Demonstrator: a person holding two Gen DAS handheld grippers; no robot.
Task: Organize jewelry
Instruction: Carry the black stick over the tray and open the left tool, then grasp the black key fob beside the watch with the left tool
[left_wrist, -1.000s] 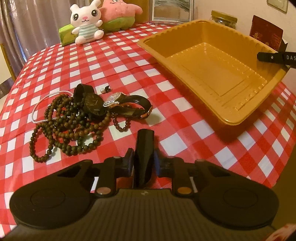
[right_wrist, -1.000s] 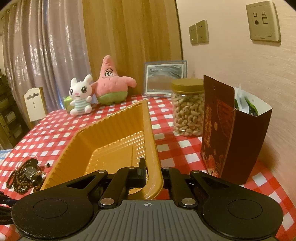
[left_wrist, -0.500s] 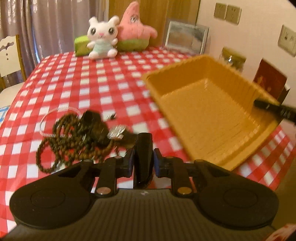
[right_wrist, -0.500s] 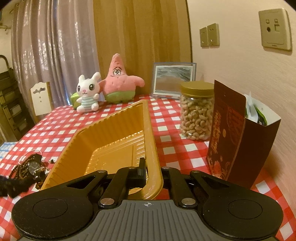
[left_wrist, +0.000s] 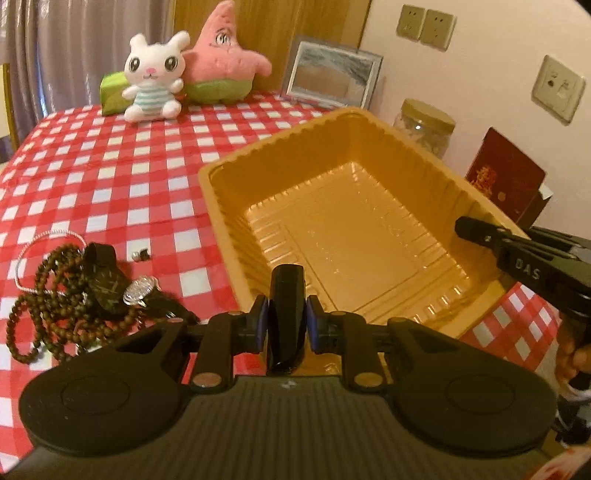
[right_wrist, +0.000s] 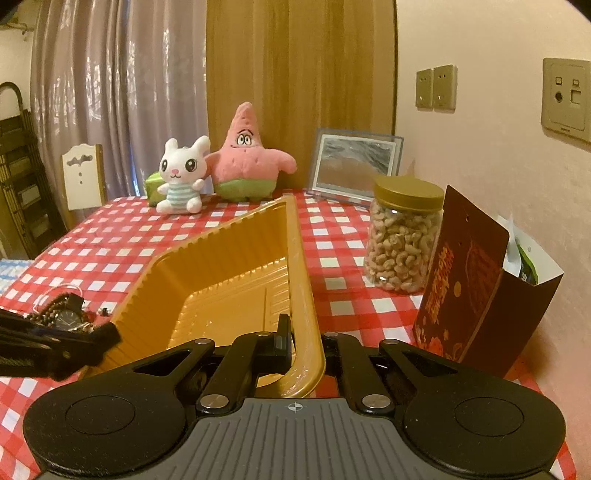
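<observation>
A gold plastic tray (left_wrist: 480, 210) stands on the red-checked tablecloth (left_wrist: 110, 177). My left gripper (left_wrist: 286, 314) is shut on a black curved band, likely a bracelet (left_wrist: 286, 291), and holds it over the tray's near rim. My right gripper (right_wrist: 303, 339) is shut on the tray's rim (right_wrist: 306, 295) at its right corner. A jewelry pile lies left of the tray: dark bead strands (left_wrist: 48, 306), a black watch (left_wrist: 103, 284), a silver watch (left_wrist: 140, 295), a white bead loop (left_wrist: 40, 236) and a small earring (left_wrist: 141, 254).
Two plush toys (left_wrist: 155, 77) and a picture frame (left_wrist: 330, 74) stand at the table's far edge. A jar of nuts (right_wrist: 404, 232) and a dark red box (right_wrist: 472, 280) stand by the wall right of the tray.
My left gripper has moved right from the jewelry pile to the tray's near rim, still holding the black band. My right gripper keeps its hold on the tray.
</observation>
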